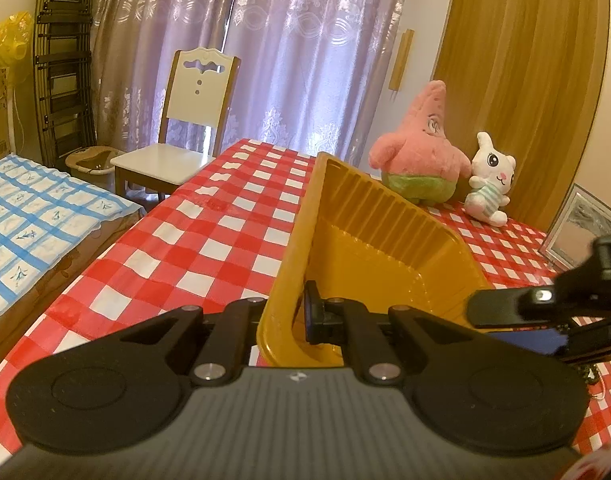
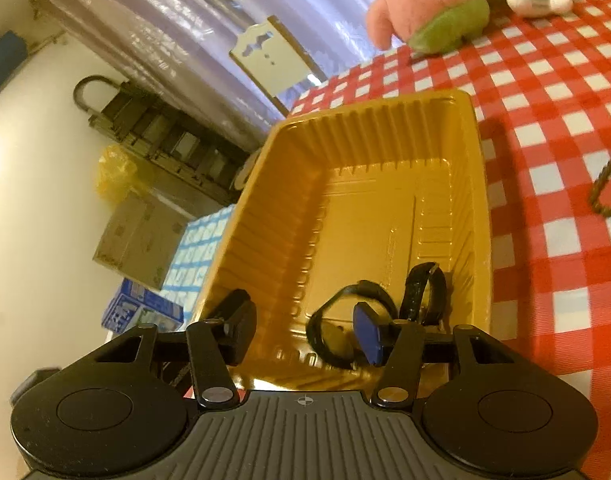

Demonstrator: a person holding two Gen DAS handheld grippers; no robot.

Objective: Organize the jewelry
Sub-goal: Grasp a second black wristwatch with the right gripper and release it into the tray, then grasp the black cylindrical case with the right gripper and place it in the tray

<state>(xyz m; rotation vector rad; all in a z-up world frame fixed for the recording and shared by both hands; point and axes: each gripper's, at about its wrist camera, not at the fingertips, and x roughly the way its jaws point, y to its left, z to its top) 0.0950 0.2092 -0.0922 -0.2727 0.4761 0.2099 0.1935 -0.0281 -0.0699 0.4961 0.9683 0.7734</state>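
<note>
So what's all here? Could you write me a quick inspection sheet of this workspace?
Surface: table under a red-and-white checked cloth.
Job's things: gold tray, tilted, one edge lifted; black watch lying in it near the front wall; beaded string on the cloth to the tray's right.
Clutter: pink plush and white bunny plush at the far end; picture frame leaning beside them.
Grippers: left gripper shut on the tray's rim; right gripper open over the tray, nothing between its fingers.
Cables: nothing seen.
Surroundings: white chair, lilac curtains, wooden door, bed with blue checked cover.
</note>
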